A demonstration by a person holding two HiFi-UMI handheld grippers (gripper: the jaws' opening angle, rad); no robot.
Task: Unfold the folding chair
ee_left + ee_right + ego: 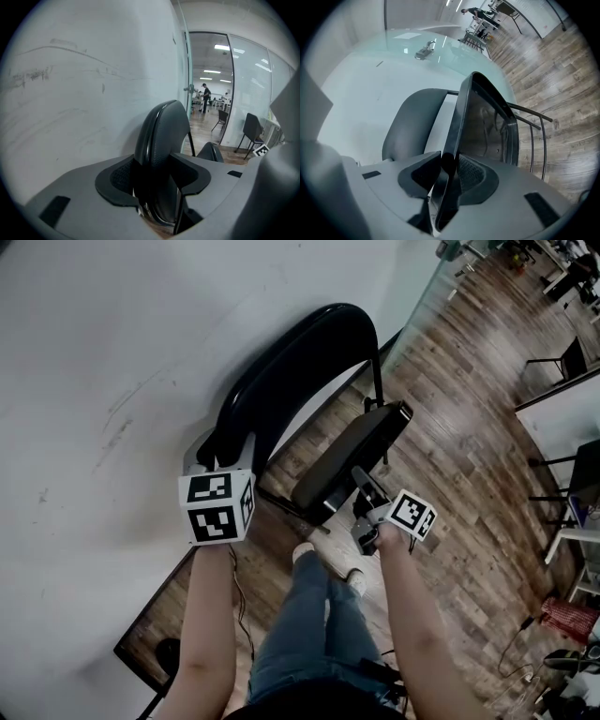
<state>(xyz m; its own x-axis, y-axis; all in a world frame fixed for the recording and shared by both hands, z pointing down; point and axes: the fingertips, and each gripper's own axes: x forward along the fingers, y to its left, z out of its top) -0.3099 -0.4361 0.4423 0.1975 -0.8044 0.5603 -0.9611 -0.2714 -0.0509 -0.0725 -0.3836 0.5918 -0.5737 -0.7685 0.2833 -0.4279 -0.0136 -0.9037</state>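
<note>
Your left hand-held gripper (214, 457) pinched the backrest (164, 136) edge, and your right hand-held gripper (362, 486) pinched the seat (487, 122) rim (both pads pressed on padding). Between them the folding chair (281, 381) stood partly open by the wall (94, 381). The seat's length ran straight ahead of your right hand, the nearer one to press it down.

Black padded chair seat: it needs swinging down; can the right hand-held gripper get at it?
Likely yes: the right hand-held gripper grips the edge of the black padded chair seat; nothing blocks it.
</note>
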